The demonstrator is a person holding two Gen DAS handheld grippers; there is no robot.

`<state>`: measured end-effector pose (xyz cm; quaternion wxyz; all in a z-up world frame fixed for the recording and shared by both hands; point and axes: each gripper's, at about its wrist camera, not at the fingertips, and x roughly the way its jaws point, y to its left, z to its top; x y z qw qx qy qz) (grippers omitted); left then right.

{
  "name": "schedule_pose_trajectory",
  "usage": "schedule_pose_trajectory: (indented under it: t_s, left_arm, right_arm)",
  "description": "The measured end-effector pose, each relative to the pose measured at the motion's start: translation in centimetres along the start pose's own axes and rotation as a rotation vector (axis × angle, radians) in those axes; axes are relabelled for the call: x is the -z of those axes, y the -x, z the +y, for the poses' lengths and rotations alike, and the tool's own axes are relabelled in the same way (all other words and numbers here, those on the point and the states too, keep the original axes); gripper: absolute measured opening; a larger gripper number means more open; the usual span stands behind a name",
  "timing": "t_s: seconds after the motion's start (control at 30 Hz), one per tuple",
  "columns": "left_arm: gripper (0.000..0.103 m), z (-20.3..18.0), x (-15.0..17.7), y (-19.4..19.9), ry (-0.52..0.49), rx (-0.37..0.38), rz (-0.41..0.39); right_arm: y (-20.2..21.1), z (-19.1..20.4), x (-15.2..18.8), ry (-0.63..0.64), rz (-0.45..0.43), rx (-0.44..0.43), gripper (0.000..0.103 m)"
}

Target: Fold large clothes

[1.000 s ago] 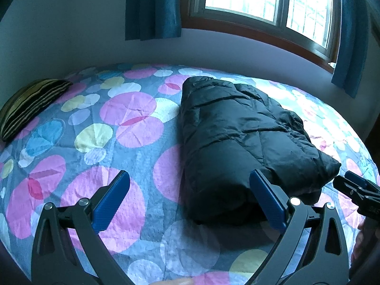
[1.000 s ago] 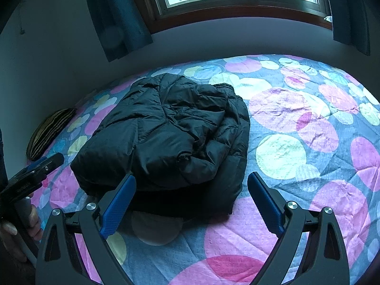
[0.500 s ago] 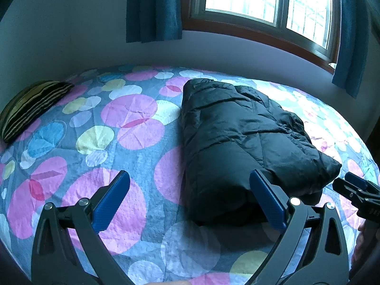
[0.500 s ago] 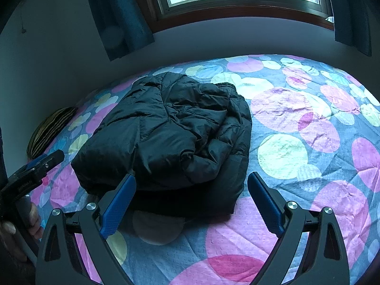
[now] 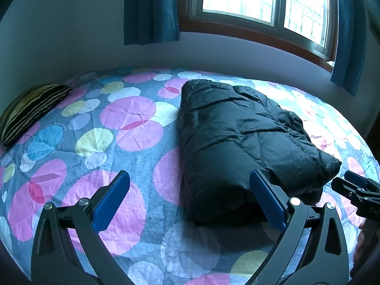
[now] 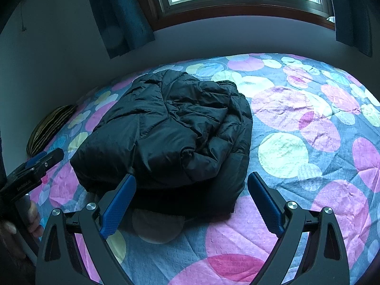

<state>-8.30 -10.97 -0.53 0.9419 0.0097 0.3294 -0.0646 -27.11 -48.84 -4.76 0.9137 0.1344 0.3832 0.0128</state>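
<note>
A black quilted puffer jacket (image 5: 239, 142) lies folded into a thick bundle on the bed; in the right wrist view the jacket (image 6: 171, 133) shows a rumpled sleeve on top. My left gripper (image 5: 190, 190) hangs open above the bed, short of the jacket's near left corner, holding nothing. My right gripper (image 6: 191, 190) is open too, just in front of the jacket's near edge and not touching it. Each gripper also shows at the edge of the other's view: the right gripper (image 5: 356, 190) and the left gripper (image 6: 35, 166), the latter with a hand on its handle.
The bedspread (image 5: 95, 142) with pink, yellow and blue circles covers the whole bed. A striped cushion (image 5: 28, 109) rests at the far left by the wall. A window (image 5: 261, 2) with blue curtains (image 5: 152, 9) is behind the bed.
Both views have drifted very slightly; the jacket and both open grippers keep nearly the same places.
</note>
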Motion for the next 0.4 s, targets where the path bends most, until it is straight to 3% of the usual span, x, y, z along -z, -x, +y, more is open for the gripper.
schedule_pose_trajectory:
  t_s: [0.17, 0.4]
  left_arm:
    - [0.100, 0.8, -0.3, -0.4, -0.014, -0.015, -0.016]
    - [0.100, 7.6, -1.7, -3.7, 0.113, -0.134, 0.042]
  right_arm:
    - [-0.1, -0.3, 0.0, 0.003, 0.004, -0.005, 0.094]
    - [0.9, -4.2, -1.4, -0.030, -0.034, 0.039, 0.094]
